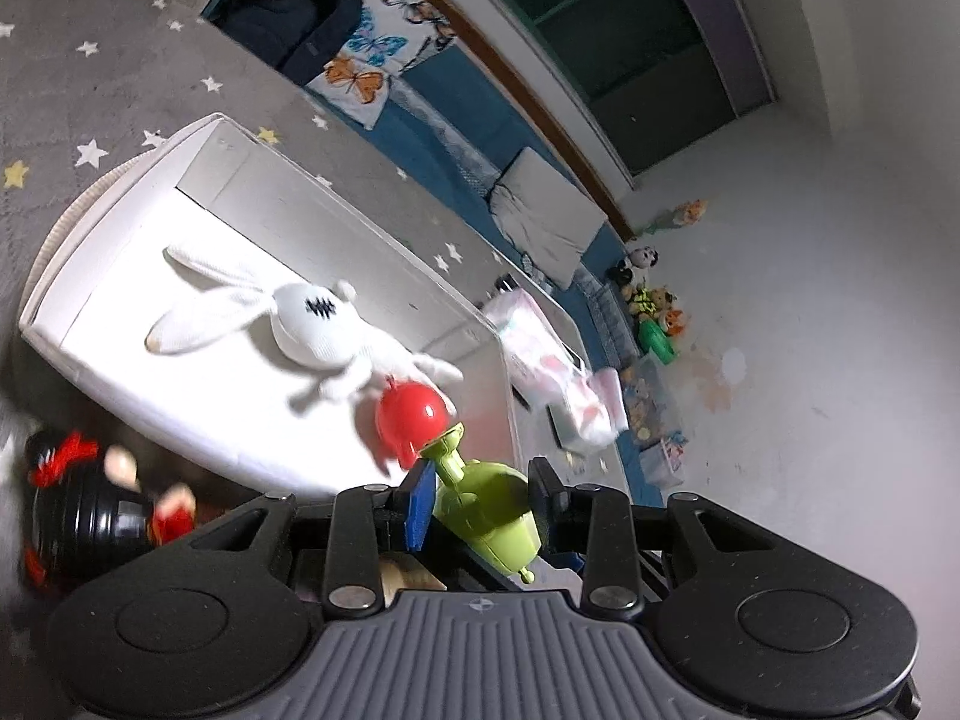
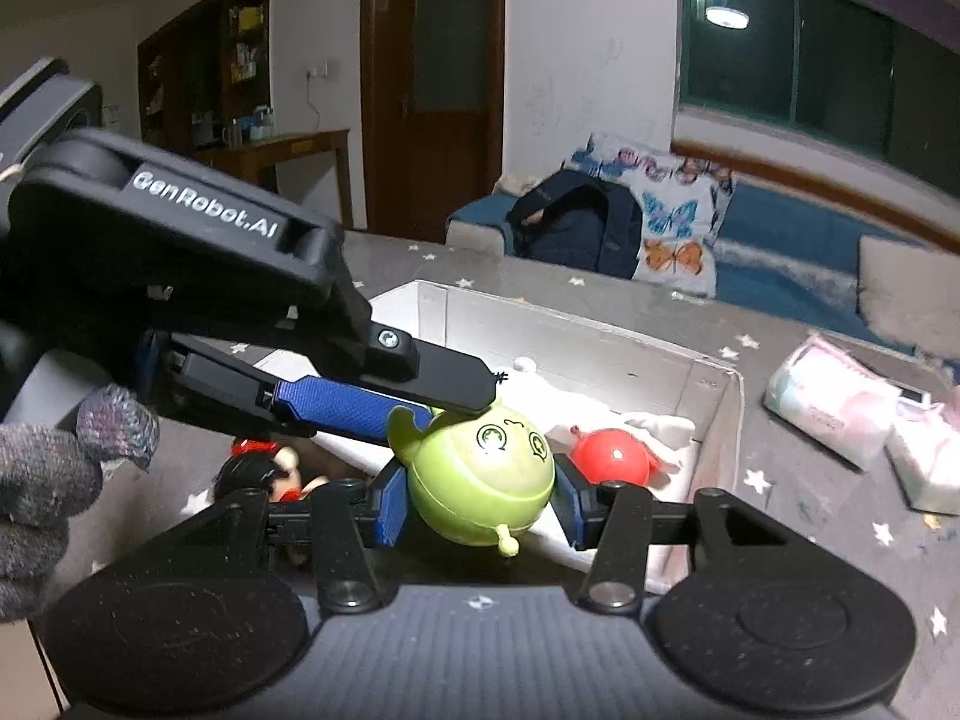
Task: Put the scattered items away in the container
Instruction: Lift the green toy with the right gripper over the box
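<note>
Both your grippers, left (image 1: 480, 504) and right (image 2: 480, 495), clamp the green toy (image 2: 480, 480). Behind it, your white box (image 2: 714, 420) holds a rabbit (image 1: 312, 324) and red ball (image 2: 609, 456).

The round toy (image 2: 480, 480) sits between the jaws of both grippers: the right gripper (image 2: 480, 495) clamps its sides, and the left gripper (image 2: 384, 396) comes in from the left of the right wrist view and closes over its top. Behind it stands the box (image 2: 720, 414) on the starred mat (image 2: 780, 540). In the box lie a plush rabbit (image 1: 312, 324) and, nearer the grippers, a ball toy (image 2: 609, 456). A doll (image 2: 264, 471) lies outside the box, to its left. Tissue packs (image 2: 828, 402) lie on the mat to the right.
</note>
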Available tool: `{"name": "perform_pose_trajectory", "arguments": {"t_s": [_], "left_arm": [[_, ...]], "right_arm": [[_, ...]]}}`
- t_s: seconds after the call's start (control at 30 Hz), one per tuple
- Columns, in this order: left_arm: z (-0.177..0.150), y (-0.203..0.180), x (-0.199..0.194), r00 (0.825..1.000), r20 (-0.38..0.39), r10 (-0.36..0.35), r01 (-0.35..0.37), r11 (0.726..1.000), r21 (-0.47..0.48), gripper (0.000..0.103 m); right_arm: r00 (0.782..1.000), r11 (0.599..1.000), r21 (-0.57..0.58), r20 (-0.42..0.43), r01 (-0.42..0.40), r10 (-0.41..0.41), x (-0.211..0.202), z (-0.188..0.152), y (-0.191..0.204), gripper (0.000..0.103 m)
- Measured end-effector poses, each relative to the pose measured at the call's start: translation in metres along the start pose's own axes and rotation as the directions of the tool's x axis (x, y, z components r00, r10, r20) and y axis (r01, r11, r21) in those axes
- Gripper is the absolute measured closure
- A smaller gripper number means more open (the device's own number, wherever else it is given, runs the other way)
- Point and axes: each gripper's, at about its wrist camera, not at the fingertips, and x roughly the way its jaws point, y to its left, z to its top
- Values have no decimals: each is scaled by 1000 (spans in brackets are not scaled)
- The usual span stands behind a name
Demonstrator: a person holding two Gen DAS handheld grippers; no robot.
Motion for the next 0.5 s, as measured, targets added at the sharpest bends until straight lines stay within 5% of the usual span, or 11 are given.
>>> {"name": "perform_pose_trajectory", "arguments": {"t_s": [0.5], "left_arm": [[41, 45, 51, 994, -57, 93, -97, 991, -86, 68]], "right_arm": [[971, 996, 45, -223, -81, 89, 90, 23, -29, 54]]}}
